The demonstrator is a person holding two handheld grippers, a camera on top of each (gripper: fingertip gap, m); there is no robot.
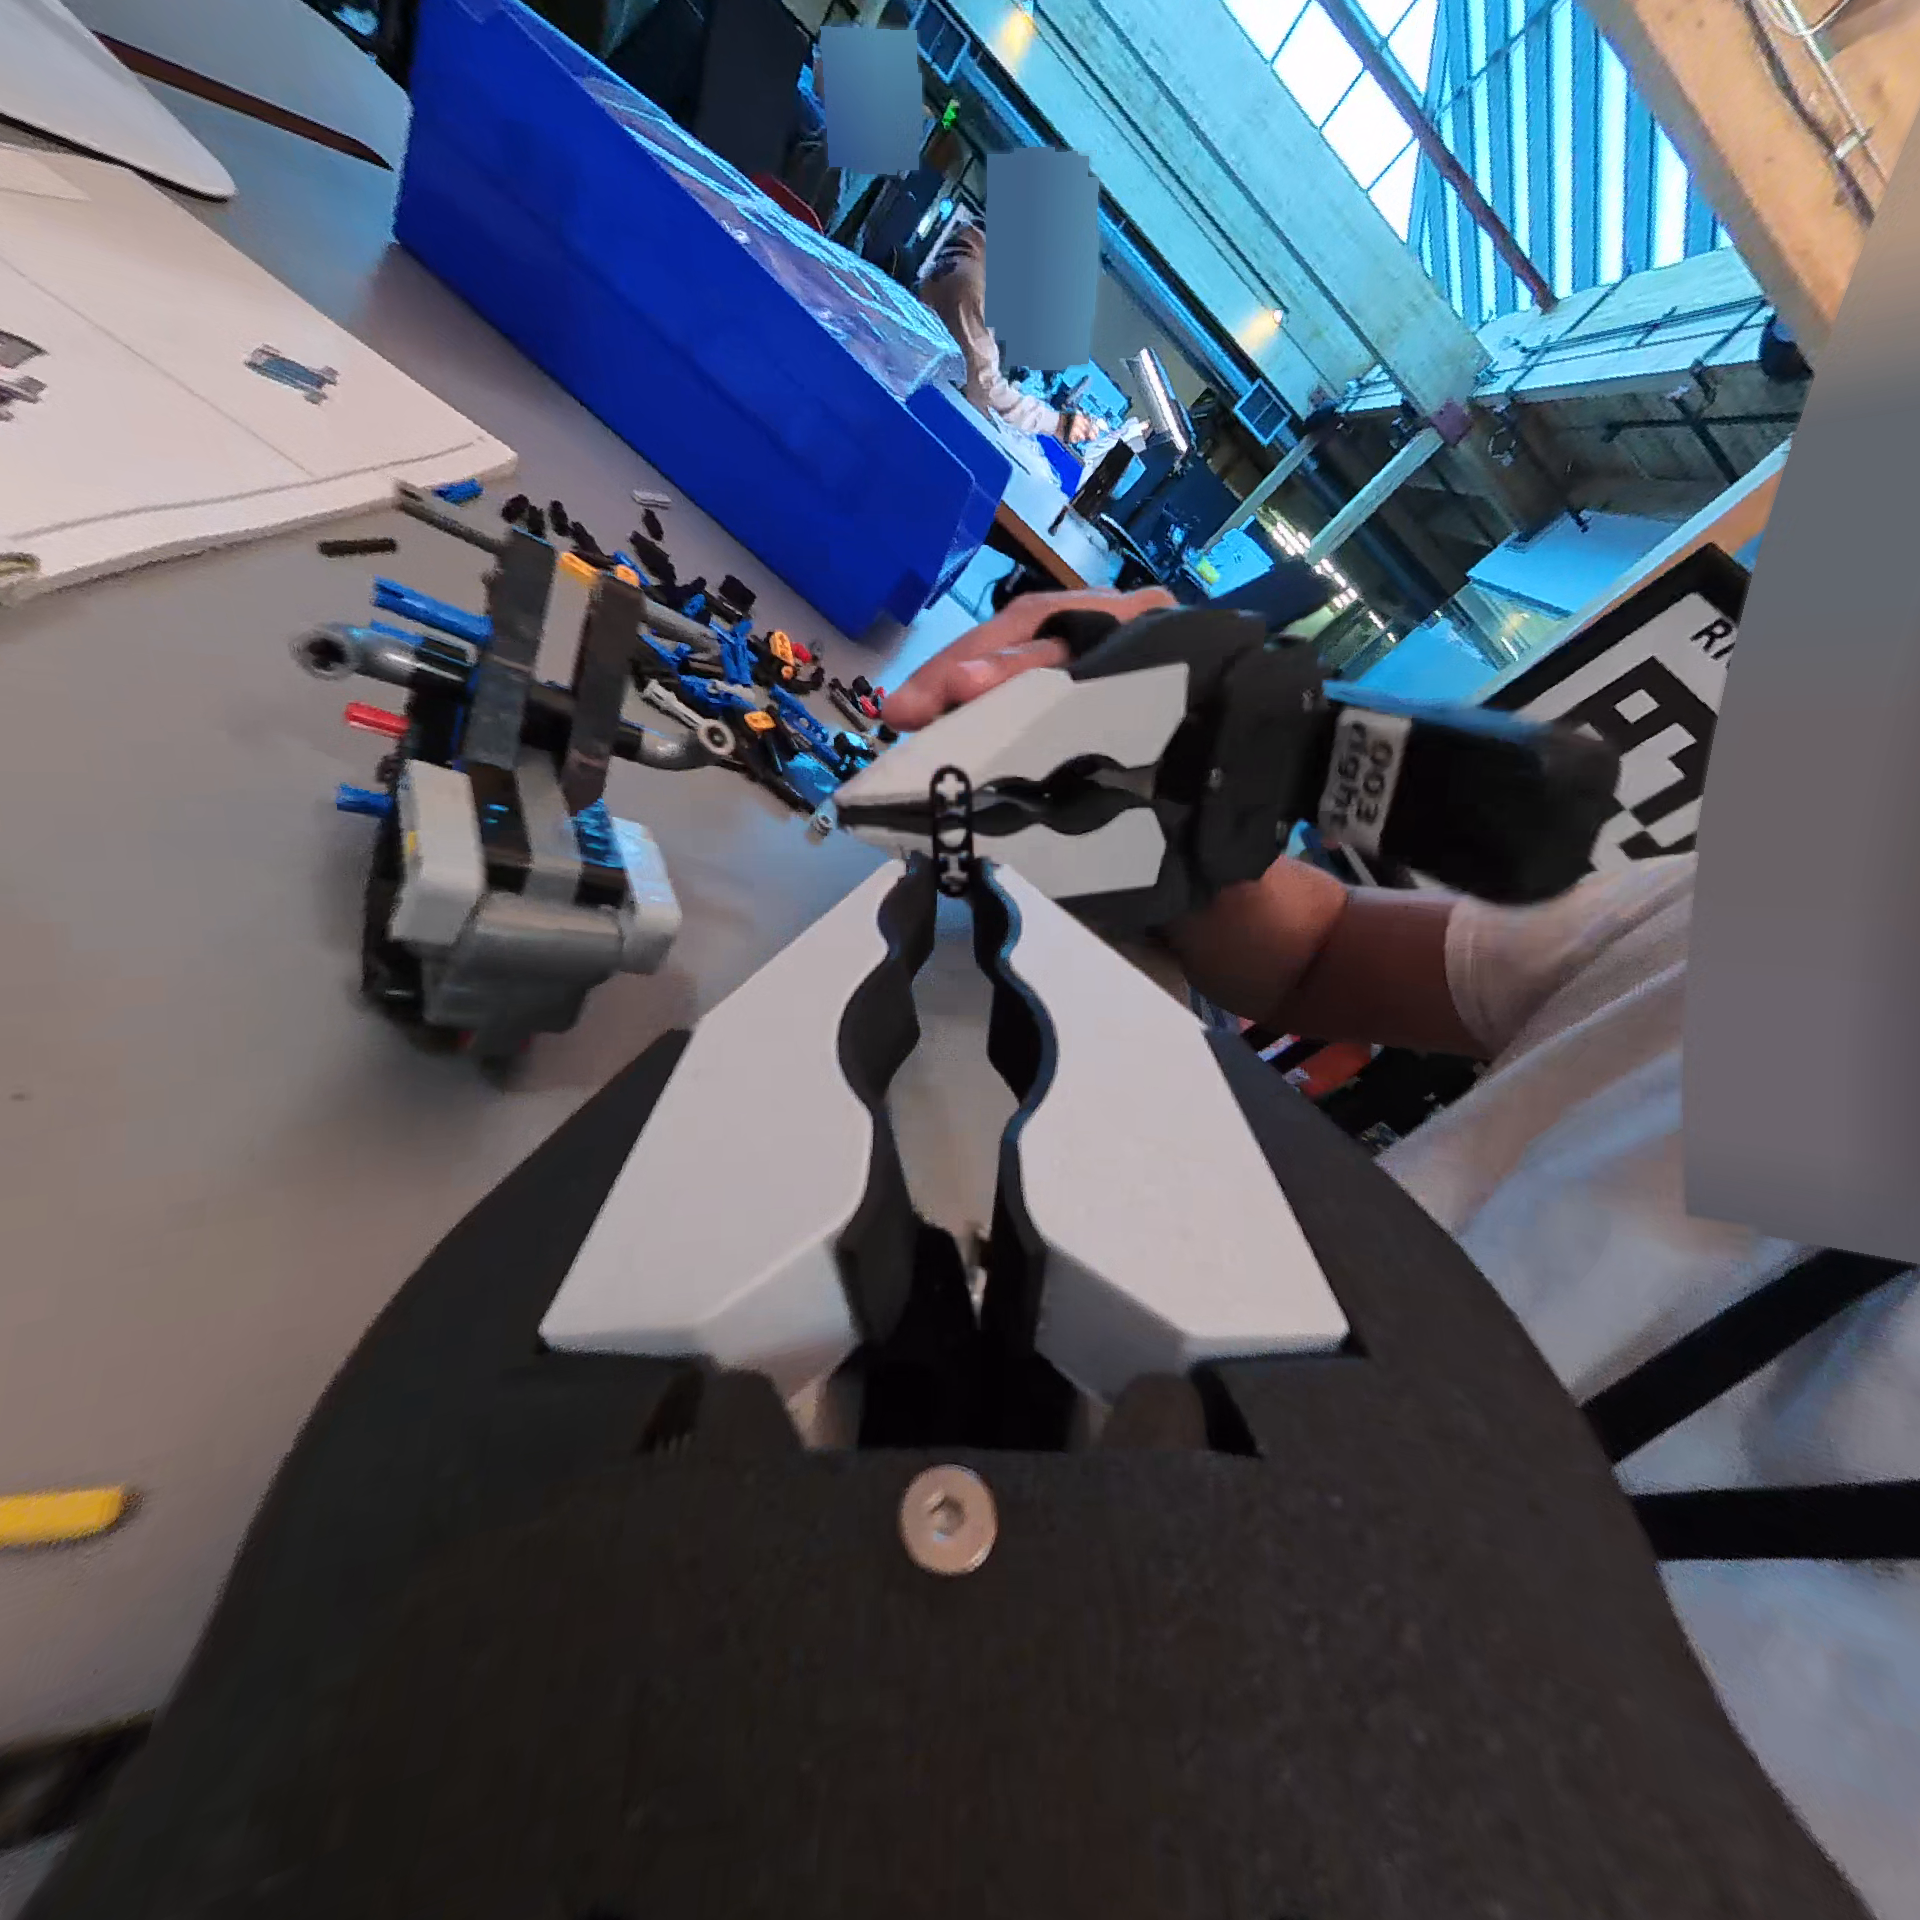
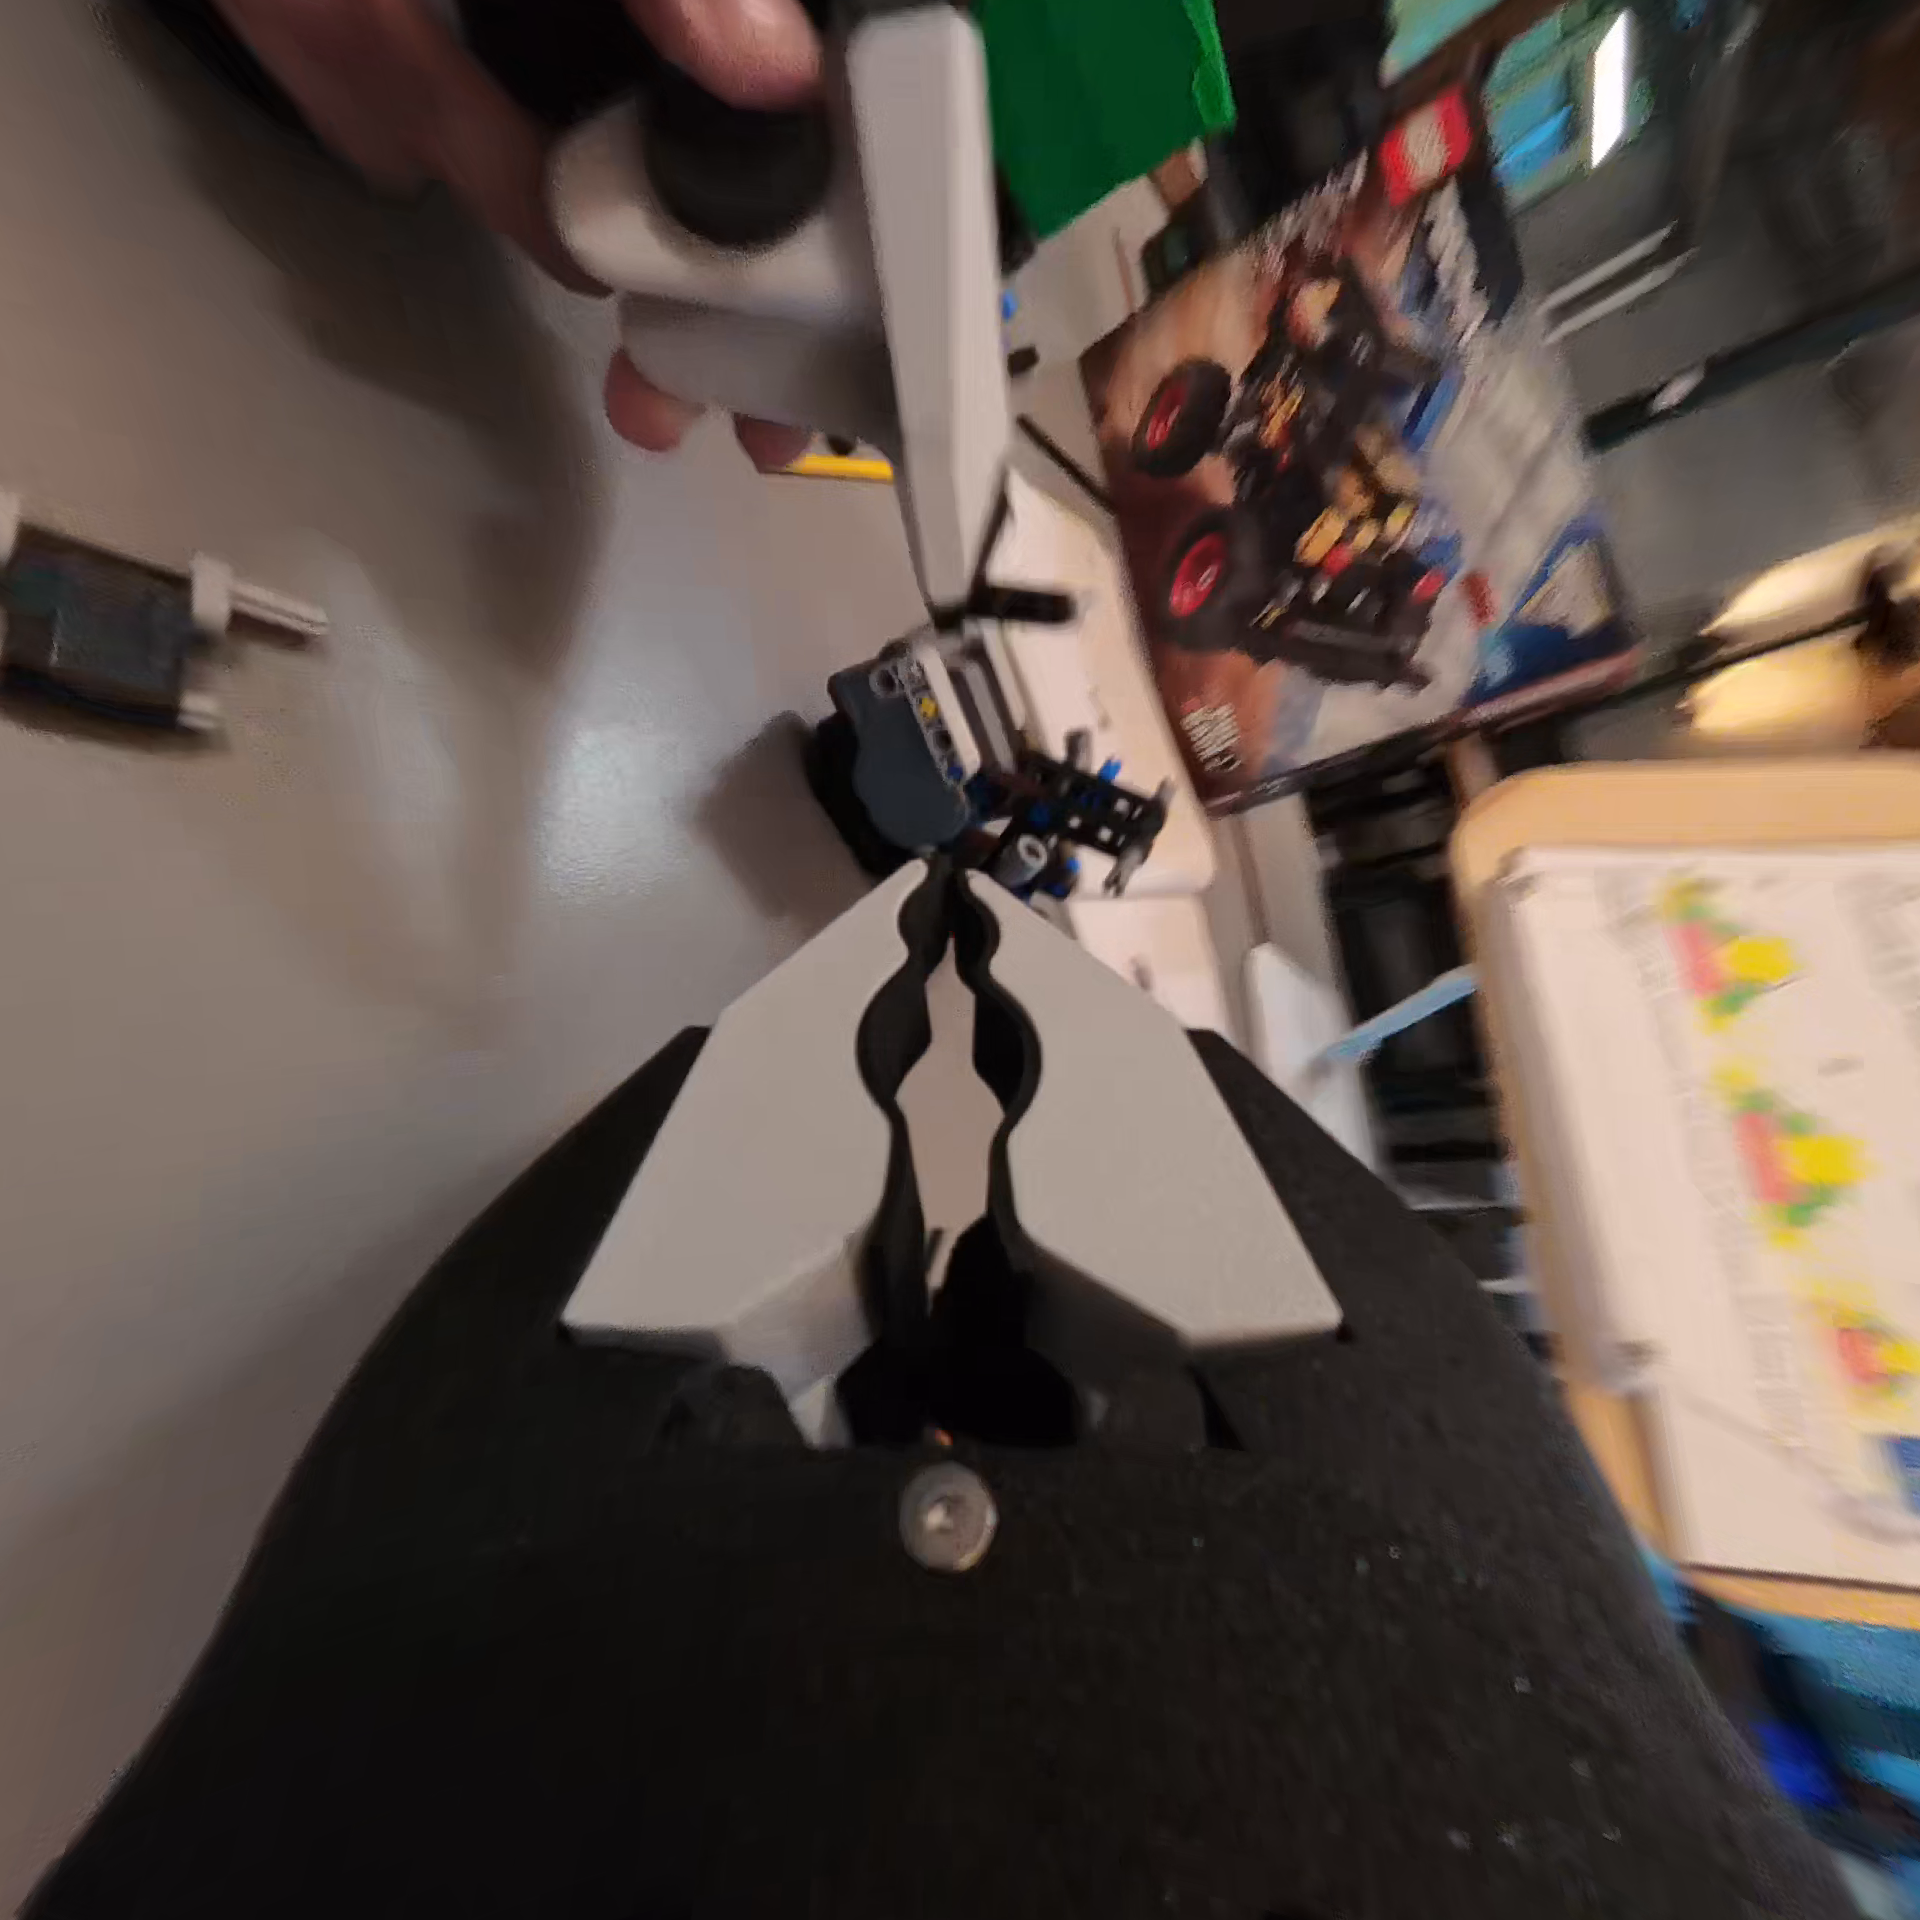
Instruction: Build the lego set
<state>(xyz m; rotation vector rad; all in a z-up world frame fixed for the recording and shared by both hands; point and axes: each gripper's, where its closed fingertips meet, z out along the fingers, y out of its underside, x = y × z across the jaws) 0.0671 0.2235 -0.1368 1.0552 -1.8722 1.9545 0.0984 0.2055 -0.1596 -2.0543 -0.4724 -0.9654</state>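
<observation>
My left gripper [image 1: 951,881] is shut on the lower end of a small thin black beam [image 1: 953,816] and holds it upright above the table. In the right wrist view the left gripper [image 2: 948,613] comes down from the top with the black beam [image 2: 1023,603] sticking out sideways. My right gripper [image 1: 836,818] reaches in from the right with its jaws shut, just behind the beam. A tiny grey piece [image 1: 820,825] sits at its tip; I cannot tell whether it is held. The partly built grey, black and blue model [image 1: 499,821] stands on the table to the left and also shows in the right wrist view [image 2: 909,764].
A pile of loose blue, black and orange pieces [image 1: 727,665] lies behind the model. A blue bin [image 1: 675,312] stands behind it and an instruction booklet [image 1: 187,416] lies at the left. A yellow piece [image 1: 57,1512] lies near. The set's box [image 2: 1351,499] and a grey part [image 2: 104,634] are visible. Spacing between my two grippers at the tips: around 5 centimeters.
</observation>
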